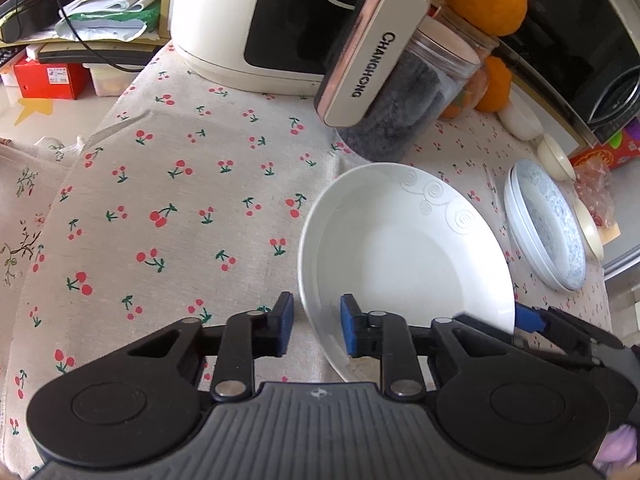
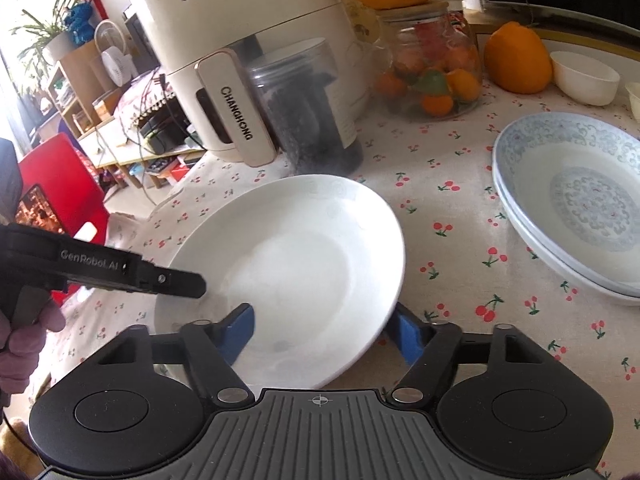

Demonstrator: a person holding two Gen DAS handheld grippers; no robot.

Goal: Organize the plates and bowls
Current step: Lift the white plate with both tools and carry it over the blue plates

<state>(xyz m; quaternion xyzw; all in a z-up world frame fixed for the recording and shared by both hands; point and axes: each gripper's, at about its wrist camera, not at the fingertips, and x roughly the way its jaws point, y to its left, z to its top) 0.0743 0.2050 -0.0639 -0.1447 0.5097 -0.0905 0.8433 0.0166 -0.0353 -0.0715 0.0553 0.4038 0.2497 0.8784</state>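
Observation:
A white plate (image 1: pixel 400 248) (image 2: pixel 300 248) with a faint swirl relief lies on the cherry-print tablecloth (image 1: pixel 180 200). My left gripper (image 1: pixel 316 328) straddles its left rim with the jaws narrow. One pad (image 1: pixel 347 328) rests inside the plate and the other stands just outside, a strip of cloth showing between it and the rim. My right gripper (image 2: pixel 324 334) straddles the near right rim with wider jaws. Its left pad (image 2: pixel 240 332) is inside the plate and its right pad (image 2: pixel 406 338) is outside, clear of the rim. A hand holds the left gripper's handle at the left edge of the right wrist view.
A stack of blue-patterned plates (image 1: pixel 548 228) (image 2: pixel 580 208) sits to the right, with small cream bowls (image 1: pixel 556 156) (image 2: pixel 584 76) beyond. Behind the white plate stand a cream air fryer (image 2: pixel 240 40), a jar of dark contents (image 2: pixel 312 120), a glass jar of fruit (image 2: pixel 432 68) and oranges (image 2: pixel 516 56).

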